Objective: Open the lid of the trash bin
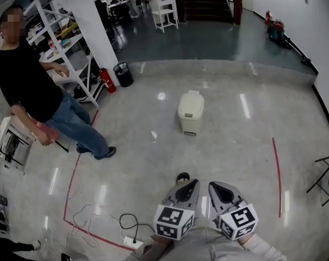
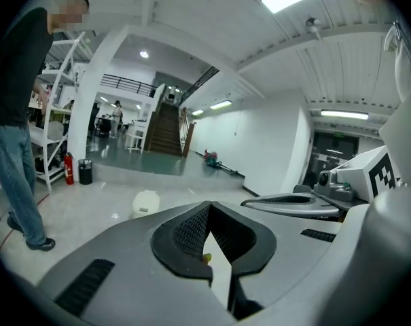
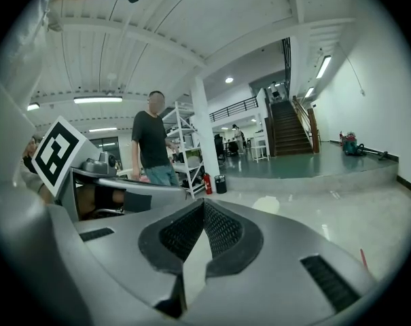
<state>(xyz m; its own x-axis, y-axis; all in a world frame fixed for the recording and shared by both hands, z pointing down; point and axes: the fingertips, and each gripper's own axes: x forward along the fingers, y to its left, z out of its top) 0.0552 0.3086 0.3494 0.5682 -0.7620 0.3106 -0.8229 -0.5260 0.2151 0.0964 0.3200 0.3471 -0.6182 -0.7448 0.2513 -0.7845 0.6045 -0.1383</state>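
Note:
A cream trash bin (image 1: 190, 112) stands on the glossy floor a few steps ahead, its lid down. It also shows small in the left gripper view (image 2: 146, 203) and pale behind the jaw tips in the right gripper view (image 3: 265, 204). My left gripper (image 1: 191, 183) and right gripper (image 1: 215, 185) are held side by side low at the near edge, pointing toward the bin and well short of it. Both are shut with nothing between the jaws, as the left gripper (image 2: 208, 209) and right gripper (image 3: 204, 206) show in their own views.
A person (image 1: 39, 91) in a black shirt and jeans stands at the left by white shelving (image 1: 61, 42). A red fire extinguisher (image 1: 109, 80) and a black bin (image 1: 123, 74) sit by a pillar. Red floor tape (image 1: 277, 173), a power strip (image 1: 132, 242), a chair (image 1: 327, 178).

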